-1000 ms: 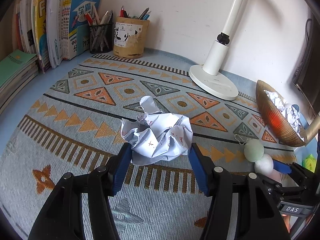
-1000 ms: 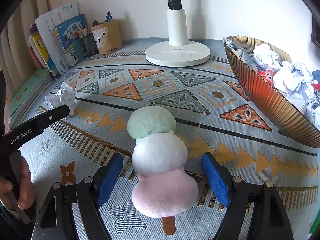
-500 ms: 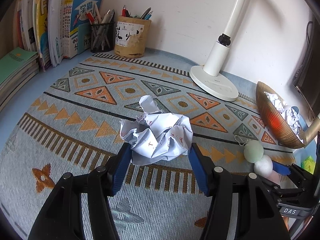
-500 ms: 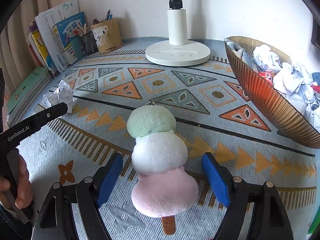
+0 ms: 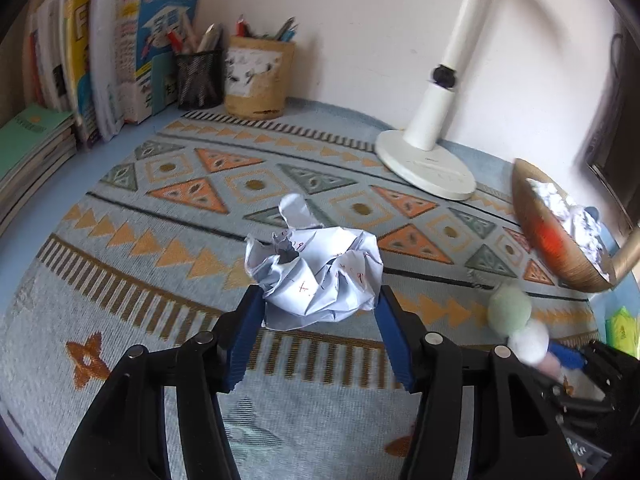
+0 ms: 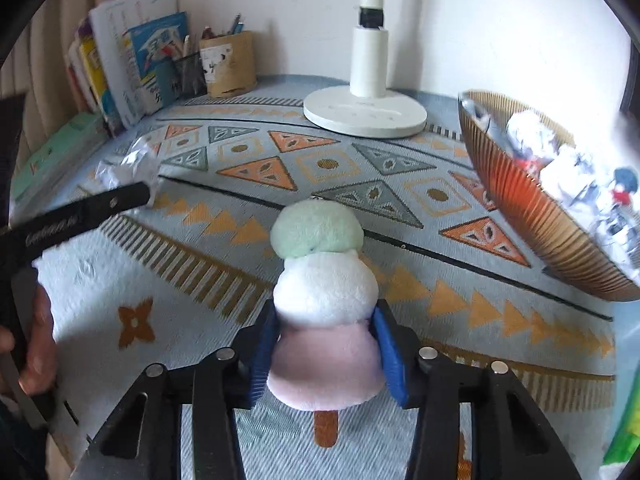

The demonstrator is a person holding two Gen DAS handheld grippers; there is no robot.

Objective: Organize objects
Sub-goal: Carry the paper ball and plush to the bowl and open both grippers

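A crumpled white paper ball (image 5: pixel 320 276) with red marks lies on the patterned mat, and my left gripper (image 5: pixel 320 300) is closing on it, both blue pads against its sides. To its right, a plush ice-cream toy (image 6: pixel 324 280) with green, white and pink scoops and a brown stick lies on the mat. My right gripper (image 6: pixel 324 316) is closing on it, the pads squeezing its white and pink parts. The toy (image 5: pixel 510 312) shows blurred in the left wrist view. The paper ball (image 6: pixel 128 164) and a left-gripper finger (image 6: pixel 120 200) show at the left of the right wrist view.
A ribbed golden bowl (image 6: pixel 520 208) holding crumpled papers stands at the right. A white lamp base (image 6: pixel 364 114) sits at the back. Pen cups (image 5: pixel 256 80) and upright books (image 5: pixel 120 60) line the back left, with stacked green books (image 5: pixel 32 148) beside them. A person's hand (image 6: pixel 36 340) holds the left gripper.
The right gripper's jaws have closed in from wide apart onto the plush toy. The left pads have drawn slightly tighter on the paper ball. Neither hand has shifted much.
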